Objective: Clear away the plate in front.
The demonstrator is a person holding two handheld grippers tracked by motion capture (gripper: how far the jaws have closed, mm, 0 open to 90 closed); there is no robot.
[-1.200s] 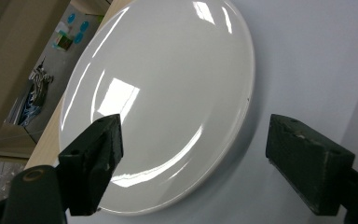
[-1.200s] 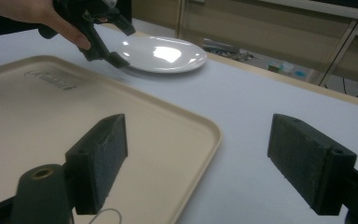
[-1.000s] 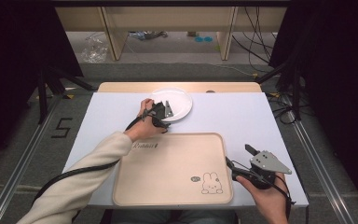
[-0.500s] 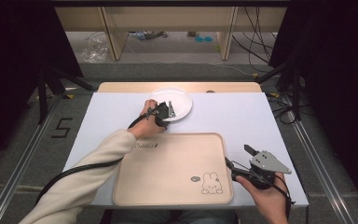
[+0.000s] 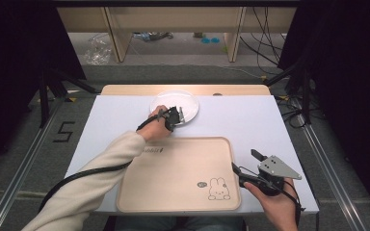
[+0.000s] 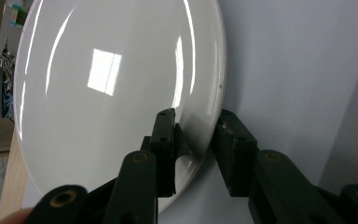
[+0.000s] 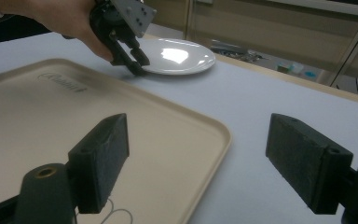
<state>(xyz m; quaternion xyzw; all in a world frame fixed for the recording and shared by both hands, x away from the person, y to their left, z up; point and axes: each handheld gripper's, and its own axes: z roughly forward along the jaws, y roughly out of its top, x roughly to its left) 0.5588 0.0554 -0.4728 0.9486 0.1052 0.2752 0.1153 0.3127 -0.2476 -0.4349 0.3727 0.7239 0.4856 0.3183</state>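
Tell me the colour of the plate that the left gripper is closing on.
Plain glossy white plate, clearest in the left gripper view.

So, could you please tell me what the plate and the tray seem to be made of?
The plate looks like glazed white ceramic, or possibly melamine: its surface is glossy, with sharp reflections of the lights. The tray looks like matte beige plastic, or perhaps light wood: it has an even, dull surface, rounded corners, a raised rim and a printed rabbit in one corner.
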